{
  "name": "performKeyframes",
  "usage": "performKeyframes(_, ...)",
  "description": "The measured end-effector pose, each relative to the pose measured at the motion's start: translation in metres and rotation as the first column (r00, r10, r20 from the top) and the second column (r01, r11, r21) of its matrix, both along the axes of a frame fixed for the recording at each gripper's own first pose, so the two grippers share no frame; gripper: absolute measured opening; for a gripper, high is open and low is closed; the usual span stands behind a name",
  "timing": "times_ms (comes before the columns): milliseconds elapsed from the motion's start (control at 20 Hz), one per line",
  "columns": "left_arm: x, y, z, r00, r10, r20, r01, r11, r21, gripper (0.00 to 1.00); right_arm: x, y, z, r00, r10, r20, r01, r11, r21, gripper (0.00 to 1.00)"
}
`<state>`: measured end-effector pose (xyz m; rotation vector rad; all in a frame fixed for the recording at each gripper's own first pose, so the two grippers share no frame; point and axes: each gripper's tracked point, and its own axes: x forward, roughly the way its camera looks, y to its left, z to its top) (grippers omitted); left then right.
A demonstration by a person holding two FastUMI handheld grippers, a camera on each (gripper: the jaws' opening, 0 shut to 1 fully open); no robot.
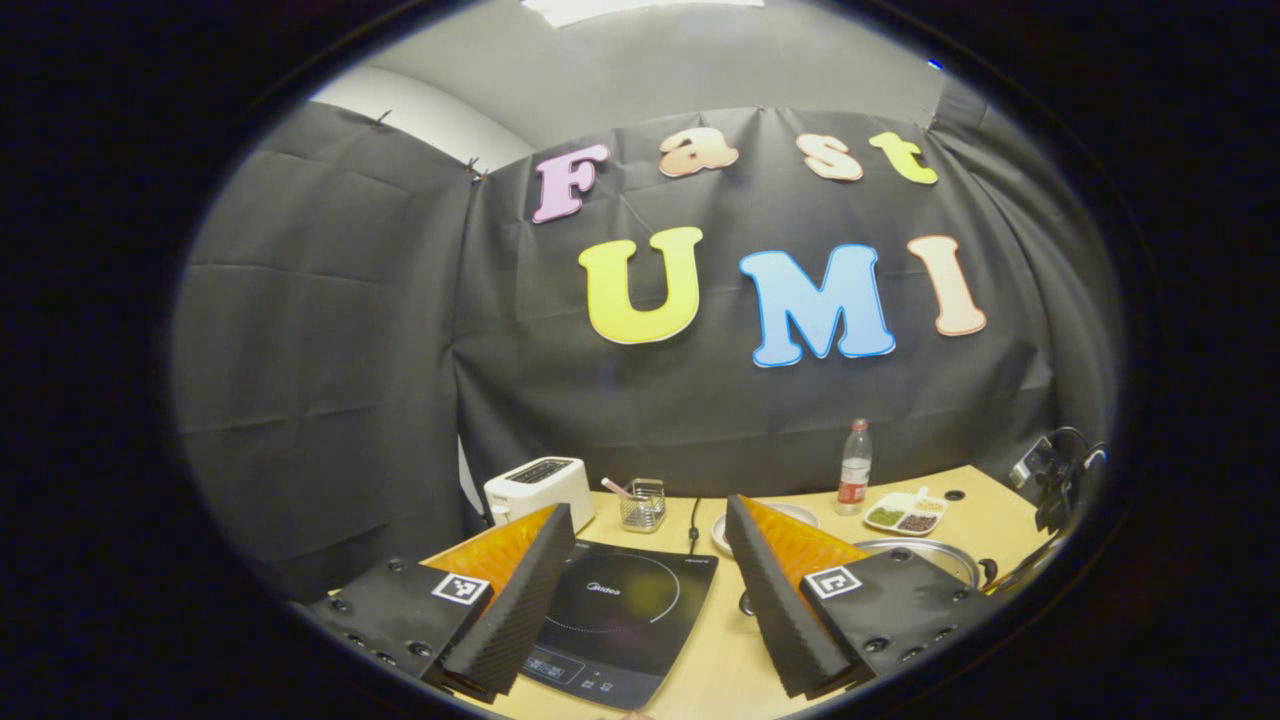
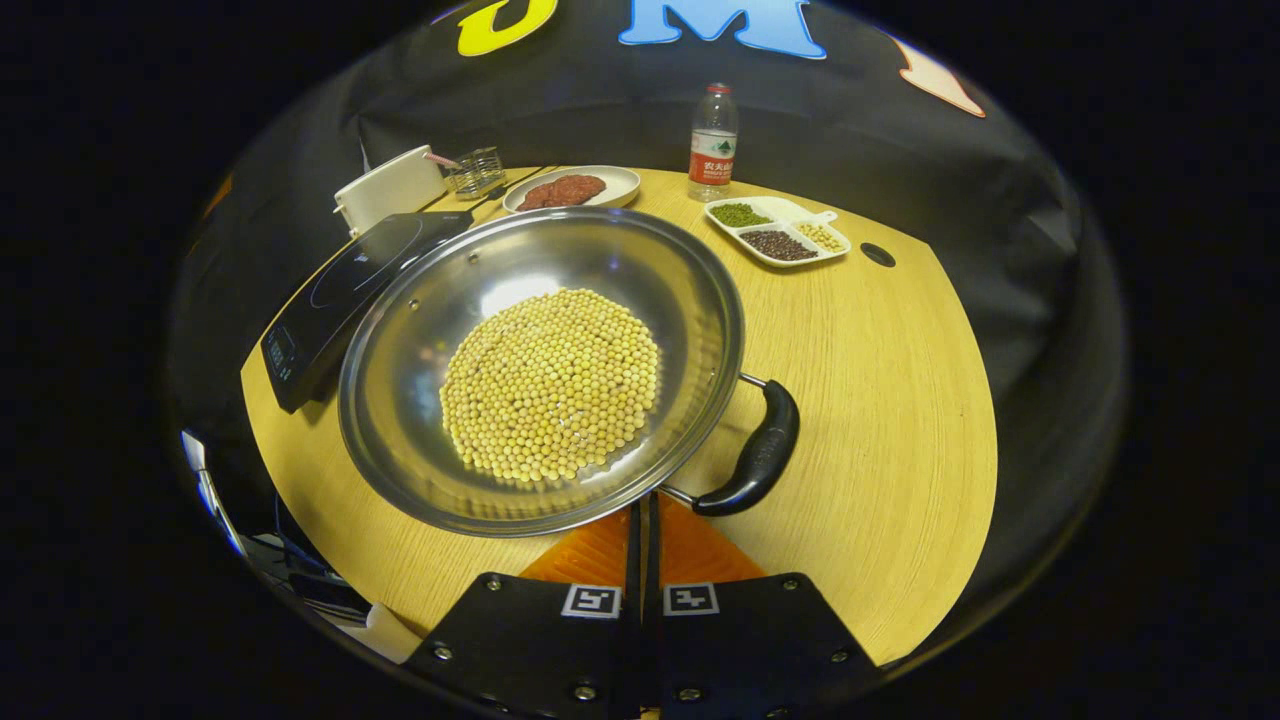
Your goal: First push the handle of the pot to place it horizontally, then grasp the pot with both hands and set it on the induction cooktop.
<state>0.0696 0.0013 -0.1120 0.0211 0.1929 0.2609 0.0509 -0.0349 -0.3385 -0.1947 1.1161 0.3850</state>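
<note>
Pot waiting beside the cooktop.
Left gripper view: my left claw (image 1: 640,590) gapes wide over the induction cooktop (image 1: 620,610), lower centre. Right gripper view: my right claw (image 2: 642,530) is pinched together, empty; the pot (image 2: 420,340) of loose beans, centre frame, looks heavy, slick steel, so I'd take its handle (image 2: 755,455).

Dim, sharp, edges fisheye-bent

Left hand-held gripper (image 1: 650,590): two wedge-shaped fingers with ribbed inner pads, translucent side panels behind, flat black mounting plates with round screw heads, each plate bearing a square black-and-white marker. Right hand-held gripper (image 2: 642,530): same black plates, screws, paired markers.
</note>
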Motion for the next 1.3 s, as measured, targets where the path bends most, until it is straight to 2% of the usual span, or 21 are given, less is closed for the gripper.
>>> performKeyframes(250, 0.003, -0.013, -0.004, 1.0, 0.02, -0.011, -0.02, 0.999, 0.032, 0.99, 0.031, -0.013, 0.003, 0.993, -0.105, 0.055, 0.102, 0.993, 0.052, 0.01)
performKeyframes(400, 0.003, -0.021, -0.012, 0.999, 0.027, -0.025, -0.026, 0.999, 0.045, 1.0, 0.042, -0.021, 0.01, 0.985, -0.139, 0.103, 0.131, 0.988, 0.076, 0.01)
performKeyframes(450, 0.005, -0.024, -0.013, 0.999, 0.025, -0.028, -0.024, 0.998, 0.052, 0.94, 0.047, -0.023, 0.014, 0.98, -0.149, 0.128, 0.138, 0.986, 0.093, 0.01)
performKeyframes(550, 0.008, -0.032, -0.017, 0.999, 0.013, -0.032, -0.011, 0.998, 0.06, 0.99, 0.05, -0.026, 0.03, 0.968, -0.179, 0.177, 0.155, 0.978, 0.141, 0.04)
performKeyframes(650, 0.014, -0.041, -0.026, 0.999, -0.009, -0.046, 0.012, 0.998, 0.056, 0.99, 0.053, -0.028, 0.048, 0.952, -0.218, 0.217, 0.176, 0.965, 0.197, 0.17)
performKeyframes(750, 0.022, -0.048, -0.036, 0.998, -0.035, -0.058, 0.038, 0.998, 0.049, 0.99, 0.052, -0.022, 0.055, 0.937, -0.246, 0.25, 0.185, 0.952, 0.245, 0.72)
performKeyframes(800, 0.027, -0.052, -0.041, 0.997, -0.05, -0.06, 0.053, 0.998, 0.044, 0.94, 0.058, -0.025, 0.066, 0.926, -0.26, 0.274, 0.193, 0.949, 0.249, 1.0)
performKeyframes(900, 0.04, -0.06, -0.054, 0.994, -0.084, -0.069, 0.086, 0.996, 0.027, 0.94, 0.068, -0.027, 0.066, 0.909, -0.271, 0.317, 0.198, 0.95, 0.244, 1.0)
performKeyframes(950, 0.047, -0.063, -0.062, 0.991, -0.104, -0.079, 0.106, 0.994, 0.013, 1.0, 0.068, -0.024, 0.065, 0.905, -0.276, 0.323, 0.203, 0.949, 0.242, 1.0)
performKeyframes(1000, 0.052, -0.067, -0.075, 0.987, -0.127, -0.099, 0.127, 0.992, -0.006, 0.94, 0.069, -0.021, 0.066, 0.902, -0.283, 0.326, 0.209, 0.947, 0.244, 1.0)
performKeyframes(1050, 0.058, -0.072, -0.087, 0.98, -0.158, -0.121, 0.156, 0.987, -0.029, 1.0, 0.07, -0.019, 0.066, 0.898, -0.289, 0.332, 0.215, 0.946, 0.244, 1.0)
performKeyframes(1150, 0.065, -0.083, -0.111, 0.959, -0.225, -0.17, 0.215, 0.974, -0.073, 0.99, 0.073, -0.014, 0.063, 0.895, -0.293, 0.338, 0.222, 0.947, 0.233, 1.0)
performKeyframes(1300, 0.079, -0.088, -0.141, 0.934, -0.283, -0.22, 0.263, 0.958, -0.114, 1.0, 0.077, -0.007, 0.056, 0.891, -0.305, 0.337, 0.241, 0.946, 0.218, 1.0)
